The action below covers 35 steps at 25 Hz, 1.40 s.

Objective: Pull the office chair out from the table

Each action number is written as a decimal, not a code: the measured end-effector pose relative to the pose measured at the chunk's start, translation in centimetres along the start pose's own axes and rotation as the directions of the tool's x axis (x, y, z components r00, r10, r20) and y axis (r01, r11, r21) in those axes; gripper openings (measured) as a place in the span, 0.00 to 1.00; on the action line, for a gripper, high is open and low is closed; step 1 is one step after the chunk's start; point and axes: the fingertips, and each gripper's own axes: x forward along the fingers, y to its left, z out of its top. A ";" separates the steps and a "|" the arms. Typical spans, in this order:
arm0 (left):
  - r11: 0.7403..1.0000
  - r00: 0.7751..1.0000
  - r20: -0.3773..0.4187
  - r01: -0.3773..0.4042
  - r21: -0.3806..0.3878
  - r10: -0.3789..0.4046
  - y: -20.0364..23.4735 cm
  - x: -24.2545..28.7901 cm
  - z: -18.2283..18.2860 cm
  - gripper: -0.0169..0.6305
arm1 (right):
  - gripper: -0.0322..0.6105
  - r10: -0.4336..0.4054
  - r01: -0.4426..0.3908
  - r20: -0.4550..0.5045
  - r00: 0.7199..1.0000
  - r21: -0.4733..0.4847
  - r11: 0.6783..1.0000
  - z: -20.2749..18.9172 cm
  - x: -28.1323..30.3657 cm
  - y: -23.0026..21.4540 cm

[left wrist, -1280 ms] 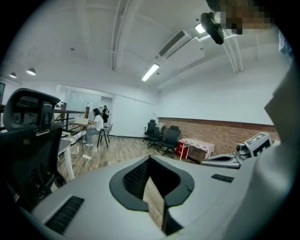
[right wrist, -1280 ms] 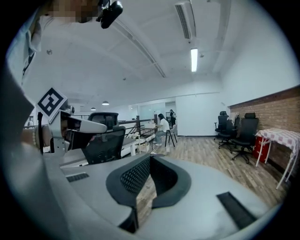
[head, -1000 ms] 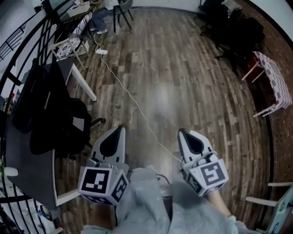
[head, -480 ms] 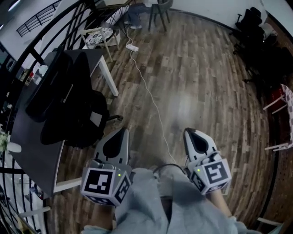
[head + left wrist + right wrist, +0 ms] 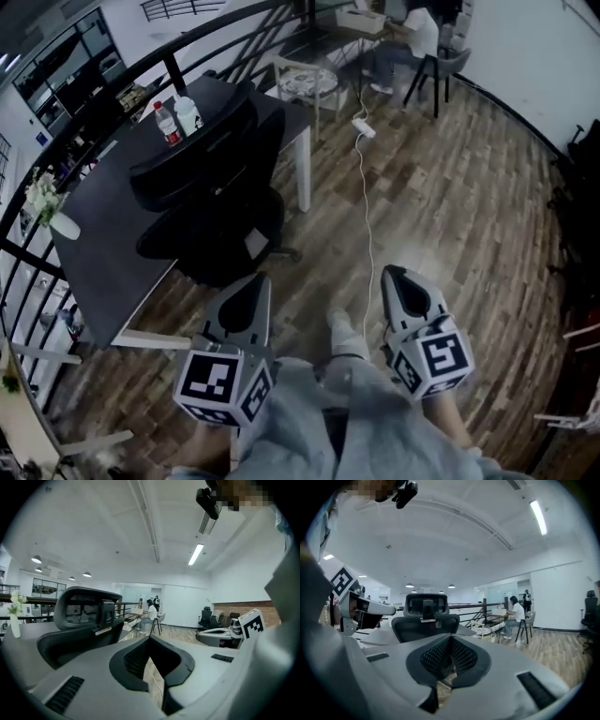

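- Both grippers have swung round since a second ago. The table and the office chair were off at the left edge of the head view then, and now they sit ahead and a bit to the left.
- The left gripper (image 5: pixel 260 279) has its jaws shut tight with nothing between them.
- The right gripper (image 5: pixel 390 273) is shut tight and empty too.
- The black office chair (image 5: pixel 216 220) is pushed in against the dark table (image 5: pixel 103 253), with its back right at the table's edge.
- Neither gripper touches the office chair. The left gripper is the closer one.
- Two bottles (image 5: pixel 178 119) stand on the far end of the table, and a vase of white flowers (image 5: pixel 49 202) stands near its left edge.
- A white cable (image 5: pixel 367 202) runs over the wooden floor (image 5: pixel 469 216) to a power strip (image 5: pixel 364 128).
- A person (image 5: pixel 412 33) sits far off at the back.
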 end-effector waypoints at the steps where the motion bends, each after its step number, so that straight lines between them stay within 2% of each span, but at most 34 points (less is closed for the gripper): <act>1: 0.999 0.999 0.007 -0.035 -0.001 0.035 0.8 -0.1 0.2 0.04 | 0.05 0.036 -0.036 0.005 0.999 -0.011 0.999 0.5 1.3 0.3; 5: 0.986 0.986 0.032 -0.164 -0.013 0.164 4.0 -0.2 1.0 0.04 | 0.05 0.168 -0.167 0.006 0.986 -0.075 0.983 2.3 7.0 0.8; 8: 0.966 0.966 0.039 -0.255 -0.040 0.256 6.4 0.0 1.3 0.04 | 0.05 0.254 -0.253 -0.008 0.967 -0.129 0.959 3.5 11.0 1.1; 11: 0.938 0.937 0.058 -0.341 -0.062 0.344 8.8 0.3 1.7 0.04 | 0.05 0.323 -0.320 -0.019 0.946 -0.195 0.927 4.4 15.0 1.5; 15: 0.893 0.891 0.055 -0.450 -0.032 0.451 11.8 0.8 1.8 0.04 | 0.05 0.380 -0.370 -0.023 0.925 -0.290 0.883 5.6 19.8 1.6; 18: 0.856 0.855 0.044 -0.517 -0.016 0.517 13.4 1.1 1.7 0.04 | 0.06 0.416 -0.392 -0.029 0.909 -0.397 0.830 6.6 22.9 1.5; 22: 0.805 0.806 0.022 -0.592 0.047 0.591 15.6 1.2 2.1 0.04 | 0.06 0.466 -0.412 -0.061 0.883 -0.579 0.704 7.6 26.8 2.2; 26: 0.734 0.744 -0.004 -0.657 0.174 0.668 17.9 1.5 1.8 0.05 | 0.12 0.510 -0.430 -0.107 0.853 -0.698 0.573 7.8 30.6 3.0; 28: 0.695 0.713 -0.015 -0.678 0.240 0.701 19.0 1.6 1.6 0.06 | 0.18 0.524 -0.430 -0.130 0.842 -0.749 0.505 7.7 32.5 3.4; 31: 0.646 0.676 -0.036 -0.685 0.338 0.736 20.2 2.1 1.3 0.11 | 0.22 0.531 -0.413 -0.168 0.830 -0.825 0.385 7.7 34.8 4.0; 32: 0.621 0.660 -0.042 -0.681 0.389 0.750 20.6 2.3 1.0 0.15 | 0.24 0.536 -0.412 -0.184 0.824 -0.845 0.342 7.5 35.4 4.1; 33: 0.585 0.638 -0.044 -0.674 0.451 0.769 21.1 2.5 0.6 0.17 | 0.26 0.541 -0.413 -0.202 0.817 -0.859 0.303 7.3 35.9 4.3; 35: 0.499 0.585 -0.046 -0.644 0.580 0.810 22.4 2.6 -0.5 0.21 | 0.30 0.549 -0.414 -0.230 0.804 -0.878 0.239 6.8 36.8 4.6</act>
